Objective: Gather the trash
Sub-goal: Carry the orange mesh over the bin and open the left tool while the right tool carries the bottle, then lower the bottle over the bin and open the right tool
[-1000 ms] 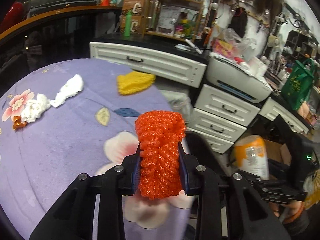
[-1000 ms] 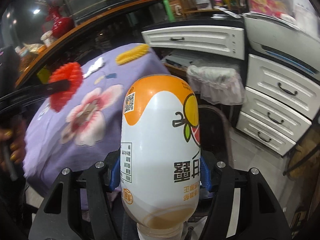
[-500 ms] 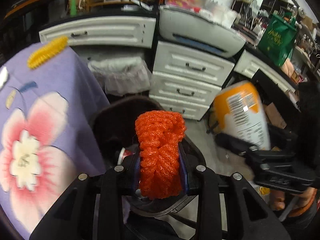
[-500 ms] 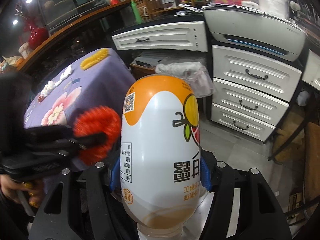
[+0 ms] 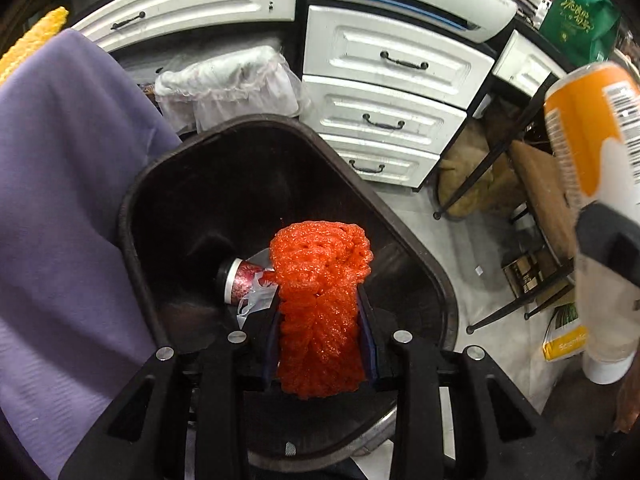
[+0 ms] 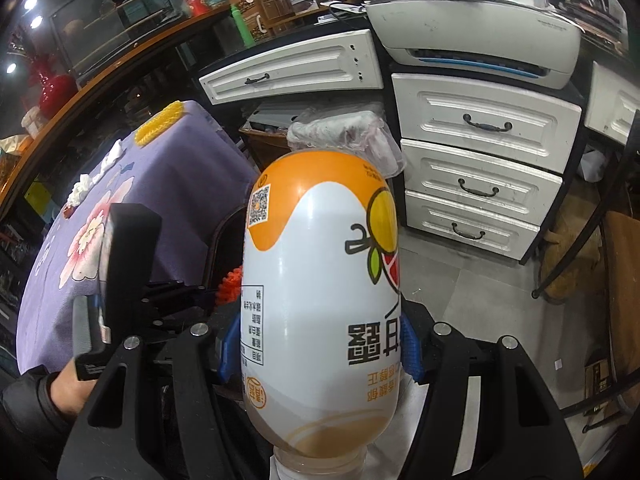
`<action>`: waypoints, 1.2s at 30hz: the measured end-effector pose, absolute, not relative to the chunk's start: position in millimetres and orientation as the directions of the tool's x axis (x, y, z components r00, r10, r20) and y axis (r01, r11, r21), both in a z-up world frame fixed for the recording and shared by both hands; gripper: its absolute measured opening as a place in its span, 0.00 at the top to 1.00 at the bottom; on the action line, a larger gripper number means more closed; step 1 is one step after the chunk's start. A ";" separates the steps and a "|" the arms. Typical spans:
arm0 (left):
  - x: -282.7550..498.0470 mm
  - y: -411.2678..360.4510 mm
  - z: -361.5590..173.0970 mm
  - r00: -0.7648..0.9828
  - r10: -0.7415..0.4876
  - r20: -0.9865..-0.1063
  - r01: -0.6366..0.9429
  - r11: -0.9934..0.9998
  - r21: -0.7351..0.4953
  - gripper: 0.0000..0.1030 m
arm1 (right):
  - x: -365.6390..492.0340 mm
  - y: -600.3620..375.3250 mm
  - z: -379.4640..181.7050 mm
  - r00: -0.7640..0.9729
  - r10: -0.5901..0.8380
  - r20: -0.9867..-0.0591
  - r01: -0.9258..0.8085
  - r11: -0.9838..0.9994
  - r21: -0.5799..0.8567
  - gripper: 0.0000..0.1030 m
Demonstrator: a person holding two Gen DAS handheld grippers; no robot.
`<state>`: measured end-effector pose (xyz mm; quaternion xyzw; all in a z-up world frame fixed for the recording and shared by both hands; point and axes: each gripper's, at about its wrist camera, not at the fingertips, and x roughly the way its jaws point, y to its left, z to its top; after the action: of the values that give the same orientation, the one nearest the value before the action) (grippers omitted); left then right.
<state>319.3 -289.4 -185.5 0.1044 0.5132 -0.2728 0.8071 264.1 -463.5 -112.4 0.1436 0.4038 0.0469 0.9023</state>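
Over dark bin (image 5: pixel 132 216), left claw (image 5: pixel 320 328) pinches seemingly foam, orange netting (image 5: pixel 320 280).

foam net (image 5: pixel 320 300) orange-red; bottle (image 6: pixel 320 312) white, orange top; bin (image 5: pixel 280 152) black; tablecloth (image 5: pixel 60 200) purple, floral

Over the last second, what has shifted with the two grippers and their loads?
The left gripper has carried the orange foam net off the purple tablecloth and down over the open dark bin, where a red can lies. The right gripper has followed, bringing the orange-and-white bottle closer to the bin. Both grips stayed closed on their loads; nothing has been dropped.
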 end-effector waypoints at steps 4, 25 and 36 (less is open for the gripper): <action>317.6 -290.7 -189.2 0.325 -0.355 -0.877 0.557 0.821 -0.127 0.50 | 264.4 -463.8 -116.3 0.665 0.194 -0.721 0.042 0.954 0.296 0.40; 260.2 -253.9 -115.6 0.446 -0.521 -0.728 0.572 0.791 -0.216 0.23 | 277.6 -470.9 -136.8 0.644 0.176 -0.745 0.081 0.952 0.294 0.40; 233.5 -220.7 -46.1 0.610 -0.541 -0.579 0.546 0.816 -0.188 0.18 | 317.5 -393.5 -149.8 0.554 0.288 -0.781 -0.089 0.953 0.289 0.40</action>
<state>233.5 -220.7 -46.1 0.0038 0.3215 -0.3031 0.8971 317.5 -393.5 -149.8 0.1085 0.4597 0.1079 0.8748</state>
